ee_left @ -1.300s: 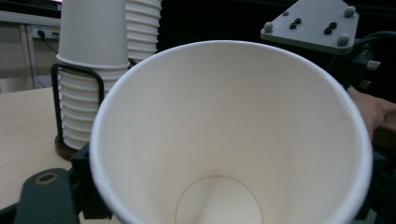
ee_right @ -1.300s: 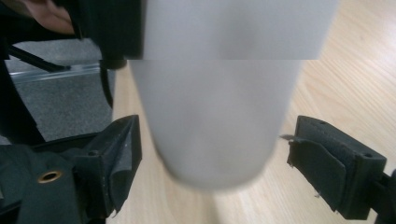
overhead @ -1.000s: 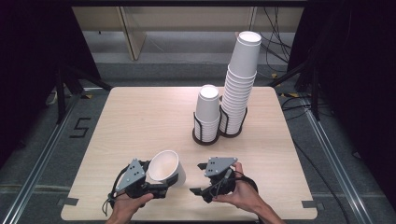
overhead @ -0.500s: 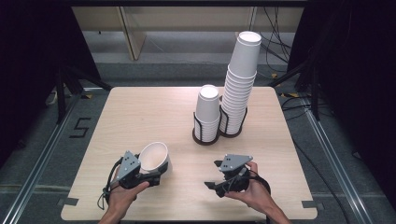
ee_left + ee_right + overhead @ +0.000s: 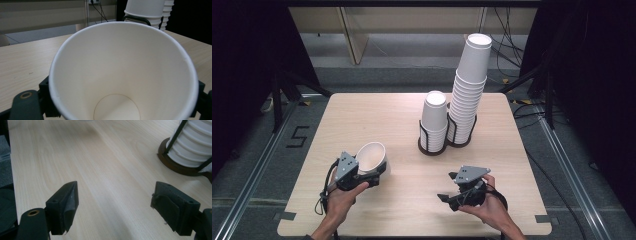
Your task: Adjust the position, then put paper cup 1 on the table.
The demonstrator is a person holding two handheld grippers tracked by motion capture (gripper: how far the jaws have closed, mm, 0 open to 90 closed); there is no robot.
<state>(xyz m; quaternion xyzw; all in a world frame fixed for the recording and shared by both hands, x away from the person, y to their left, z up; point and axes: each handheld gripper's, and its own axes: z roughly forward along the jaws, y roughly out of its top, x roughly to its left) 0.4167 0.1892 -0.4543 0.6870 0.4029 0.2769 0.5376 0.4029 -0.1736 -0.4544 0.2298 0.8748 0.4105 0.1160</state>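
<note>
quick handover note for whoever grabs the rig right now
Left gripper: shut on a paper cup, tilted, mouth up, above the table's near left part.
Right gripper: open, empty, low over the table at near right.
Short stack and tall stack stand in their holders at the far middle.
Done: one cup in hand.
Left: probably to set it down or stack it.

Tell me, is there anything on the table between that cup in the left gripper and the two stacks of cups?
Nothing visible. The paper cup sits in the left gripper, and only bare table lies between it and the short stack and tall stack.
</note>
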